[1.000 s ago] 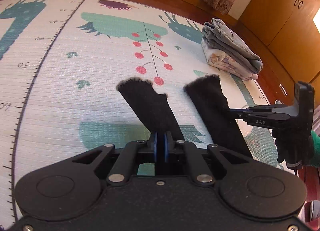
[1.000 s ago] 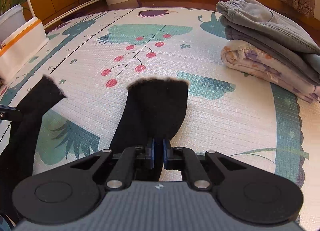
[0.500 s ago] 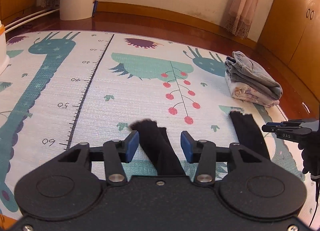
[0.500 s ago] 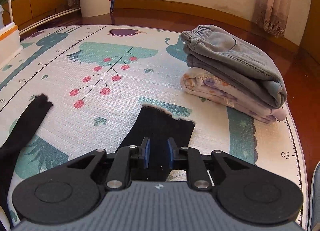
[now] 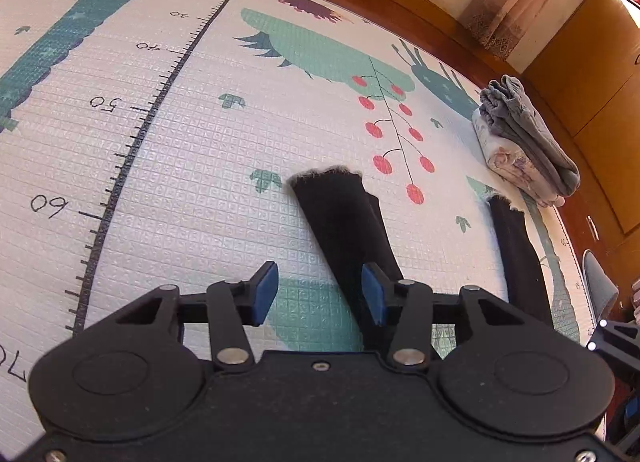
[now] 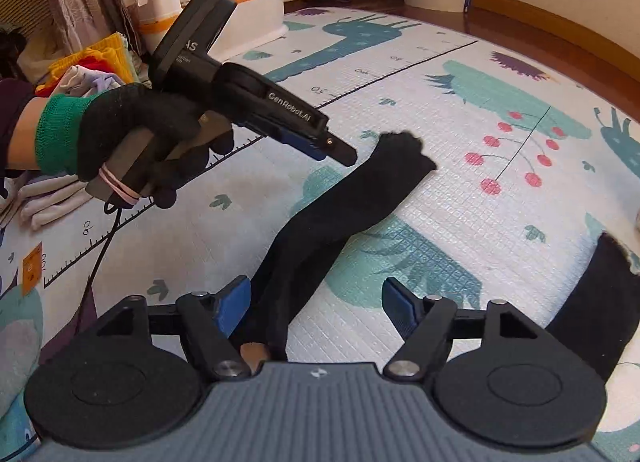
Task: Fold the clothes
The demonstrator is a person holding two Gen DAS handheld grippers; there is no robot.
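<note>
1. My left gripper (image 5: 318, 294) is wide open and holds nothing; its blue pads stand apart above the mat (image 5: 180, 165), the right-hand pad just beside the near trouser leg (image 5: 344, 221).
2. My right gripper (image 6: 316, 304) is also spread wide and empty. The same leg (image 6: 340, 201) runs between its fingers towards the camera but is not pinched.
3. The black trousers lie flat on the mat, both legs stretched out away from me with their frayed hems at the far end; the other leg (image 5: 520, 254) lies well apart to the right. I judge they are laid out like this so the legs can be brought together cleanly.
4. In the right view my gloved left hand (image 6: 132, 133) holds its gripper tilted down above the mat, close to the hem of the near leg.
5. A folded pile (image 5: 528, 145), grey on top of a pale printed piece, sits at the mat's far right edge, clear of the working space, probably the finished stack.
6. Unfolded clothes (image 6: 88, 69) wait at the left, beside a white box (image 6: 248, 13).
</note>
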